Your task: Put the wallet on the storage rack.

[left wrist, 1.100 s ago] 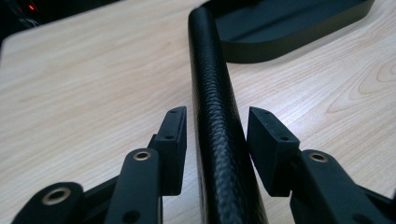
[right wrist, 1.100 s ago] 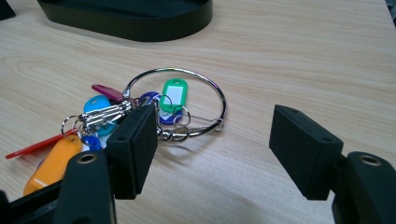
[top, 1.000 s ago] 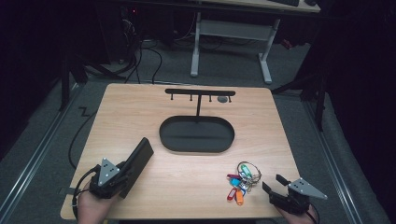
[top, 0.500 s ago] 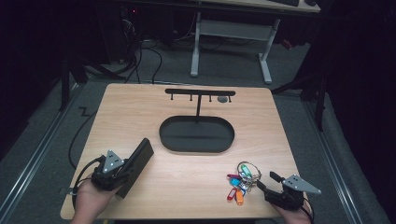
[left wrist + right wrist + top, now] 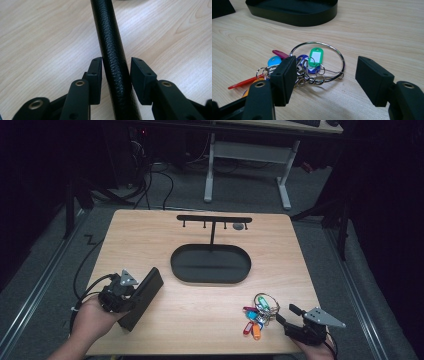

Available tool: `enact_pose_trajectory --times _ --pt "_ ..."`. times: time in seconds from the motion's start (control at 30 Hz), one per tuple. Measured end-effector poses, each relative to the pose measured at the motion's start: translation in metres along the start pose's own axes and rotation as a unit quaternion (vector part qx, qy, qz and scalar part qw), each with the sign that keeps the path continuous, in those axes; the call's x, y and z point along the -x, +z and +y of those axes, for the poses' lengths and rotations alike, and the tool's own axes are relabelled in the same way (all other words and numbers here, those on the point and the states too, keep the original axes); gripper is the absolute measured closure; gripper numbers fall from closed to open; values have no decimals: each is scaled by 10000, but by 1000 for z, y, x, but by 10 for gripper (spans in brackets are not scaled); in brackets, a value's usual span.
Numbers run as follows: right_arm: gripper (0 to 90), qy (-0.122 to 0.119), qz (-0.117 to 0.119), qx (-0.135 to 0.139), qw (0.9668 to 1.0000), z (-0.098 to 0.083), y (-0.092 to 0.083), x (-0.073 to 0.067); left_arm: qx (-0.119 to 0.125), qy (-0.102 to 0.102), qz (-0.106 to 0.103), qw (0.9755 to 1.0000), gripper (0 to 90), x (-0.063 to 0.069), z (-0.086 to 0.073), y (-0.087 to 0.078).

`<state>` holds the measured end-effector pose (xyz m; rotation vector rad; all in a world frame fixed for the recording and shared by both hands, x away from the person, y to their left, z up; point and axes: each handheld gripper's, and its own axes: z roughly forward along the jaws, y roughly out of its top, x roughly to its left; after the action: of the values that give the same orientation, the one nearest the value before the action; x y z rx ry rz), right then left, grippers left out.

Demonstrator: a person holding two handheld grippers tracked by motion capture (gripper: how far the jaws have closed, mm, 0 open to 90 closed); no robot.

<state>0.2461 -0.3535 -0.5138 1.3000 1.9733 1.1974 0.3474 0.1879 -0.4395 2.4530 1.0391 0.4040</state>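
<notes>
High view puts the wallet [image 5: 142, 297], a black grained slab, near the table's [image 5: 150, 235] front left corner, standing on its long edge and running diagonally toward the middle. The left gripper [image 5: 131, 292] meets it at its near end; in the left gripper view the wallet [image 5: 113, 60] rises between the two jaws, the left pad [image 5: 95, 80] touching or nearly touching it, the right pad [image 5: 141, 80] a little apart, so the jaws bracket it without a clear clamp. A hand [image 5: 92, 317] holds that gripper from the front edge. Near the front right corner lies a bunch of keys [image 5: 257, 312] on a big ring, with coloured tags. The right gripper [image 5: 285, 315] sits just right of it, jaws spread wide; in the right gripper view the ring [image 5: 322, 61] lies flat on the wood between and beyond the jaws, the left pad [image 5: 284, 77] by the tags, nothing gripped. At the table's middle sits a black oval tray [image 5: 210, 277], a post rising from its far rim to a hook bar [image 5: 214, 219] toward the far edge.
</notes>
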Motion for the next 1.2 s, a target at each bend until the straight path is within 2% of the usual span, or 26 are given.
enact_pose_trajectory --times 0.23,0.33,0.4,0.47,0.53,0.57,0.63,0.73,0.83,0.93,0.97,1.07,1.2 --pt "338 21 33 -52 10000 0 2 0 -425 38 5 9991 630 1 12 5" --pt "338 15 33 -47 10000 0 2 -1 -562 18 -40 9984 684 0 15 5" --pt "338 33 27 -69 10000 -1 2 0 -599 161 3 9981 732 2 17 3" --pt "338 61 21 -78 9999 -1 2 0 -656 332 70 9973 740 4 20 2" --pt "338 71 12 -64 10000 -1 2 0 -577 592 93 9965 742 7 23 -1" --pt "338 69 11 -58 10000 -1 1 0 -525 811 195 9951 742 10 25 -4" --pt "339 81 3 -55 10000 -1 1 1 -429 1072 356 9927 742 15 30 -9" --pt "339 78 4 -55 10000 -1 1 0 -283 1305 425 9901 742 21 39 -14" --pt "339 67 2 -47 10000 -1 1 0 -165 1582 491 9860 742 27 48 -15" --pt "339 72 -3 -48 10000 -1 1 1 51 1995 491 9787 741 36 56 -15" --pt "339 80 1 -48 10000 -1 0 1 122 2069 496 9770 742 40 60 -15" --pt "339 88 -5 -45 10000 -1 0 1 305 2359 607 9694 742 51 70 -12" --pt "340 83 9 -38 10000 -2 -1 1 381 2574 610 9636 743 60 85 -6"
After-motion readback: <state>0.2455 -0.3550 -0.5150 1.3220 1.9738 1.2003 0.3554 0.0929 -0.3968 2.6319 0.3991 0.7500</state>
